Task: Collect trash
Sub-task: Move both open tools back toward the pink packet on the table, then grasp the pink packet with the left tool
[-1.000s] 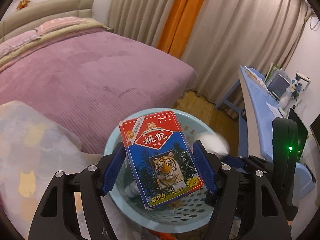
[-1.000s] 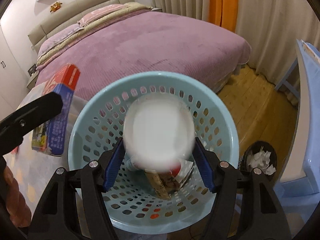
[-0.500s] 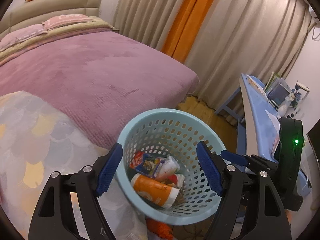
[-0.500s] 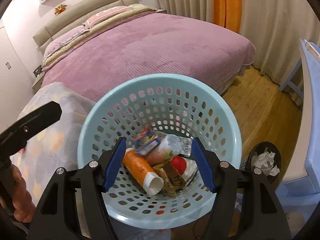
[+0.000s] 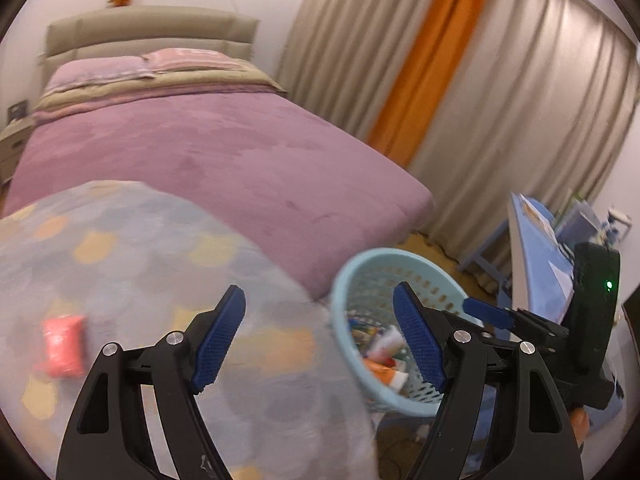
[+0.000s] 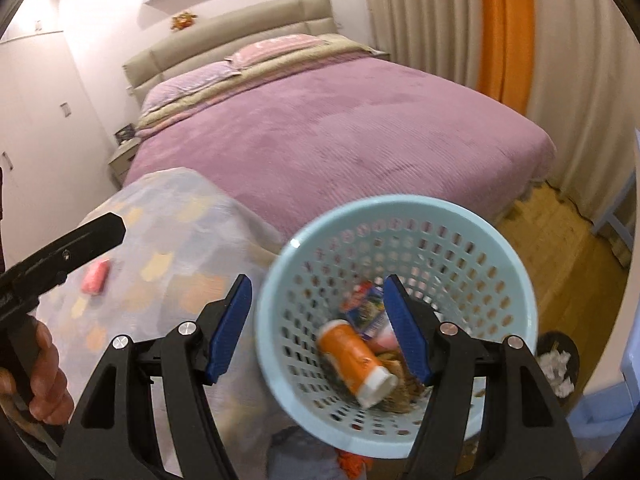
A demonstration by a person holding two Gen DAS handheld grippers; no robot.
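Observation:
A light blue perforated basket (image 6: 472,216) (image 5: 360,264) stands beside the bed corner. Inside lie an orange bottle (image 6: 352,356) with a white cap, the blue card box (image 6: 366,308) and other scraps. A pink packet (image 5: 62,346) (image 6: 95,277) lies on the pastel patterned blanket (image 5: 160,248). My left gripper (image 5: 320,340) is open and empty above the blanket's edge, left of the basket. My right gripper (image 6: 318,328) is open and empty over the basket's left rim. A hand (image 6: 40,376) holds the left gripper's handle.
The purple bed (image 5: 200,152) fills the background, with curtains (image 5: 480,80) behind. A blue desk (image 5: 536,248) stands to the right. A black bin (image 6: 558,364) with white paper sits on the wooden floor (image 6: 560,256) by the basket.
The card box left my left gripper and a white-based item left my right; both lie in the basket. Both grippers swung left towards the blanket, bringing the pink packet into view.

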